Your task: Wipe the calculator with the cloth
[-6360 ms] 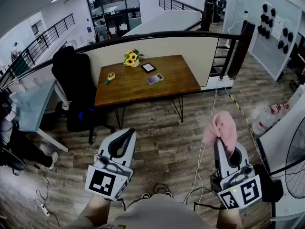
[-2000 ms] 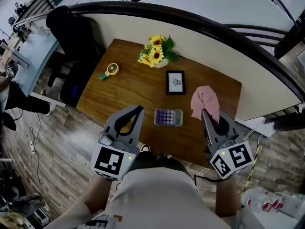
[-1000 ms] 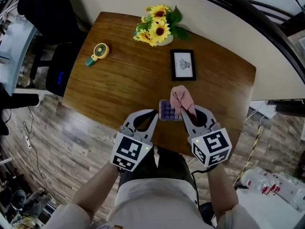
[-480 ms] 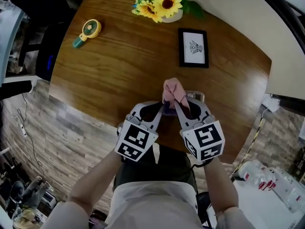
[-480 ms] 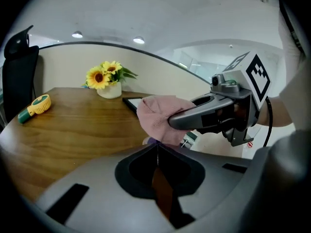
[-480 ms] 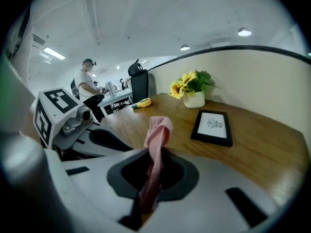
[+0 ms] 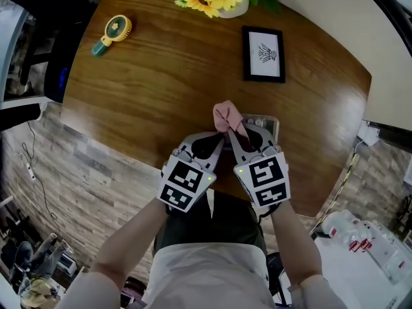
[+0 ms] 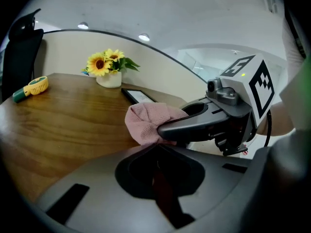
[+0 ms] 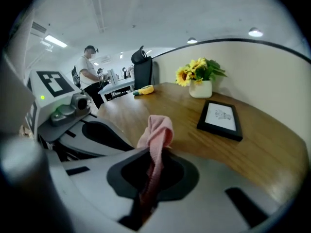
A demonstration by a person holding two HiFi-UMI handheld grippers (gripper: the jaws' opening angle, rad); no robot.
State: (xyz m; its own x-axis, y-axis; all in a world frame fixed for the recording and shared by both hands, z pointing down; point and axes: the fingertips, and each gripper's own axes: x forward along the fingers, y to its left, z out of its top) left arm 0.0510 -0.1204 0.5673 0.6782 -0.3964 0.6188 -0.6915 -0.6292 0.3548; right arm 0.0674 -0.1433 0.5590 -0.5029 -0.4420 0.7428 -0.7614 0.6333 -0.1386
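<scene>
Calculator (image 7: pixel 269 125) lies mostly hidden at frame centre, only its right edge showing past the cloth (image 7: pixel 225 114). Right tongs (image 7: pixel 232 134) pinch the cloth; left tongs (image 7: pixel 217 140) are closed and empty.

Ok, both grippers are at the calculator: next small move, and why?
Probably tip the right gripper down so the cloth presses onto the calculator. The cloth is pinched in its jaws but bunches upward, and the calculator shows only partly beside it. Whether they touch can't be told. The left gripper, shut, sits close alongside.
</scene>
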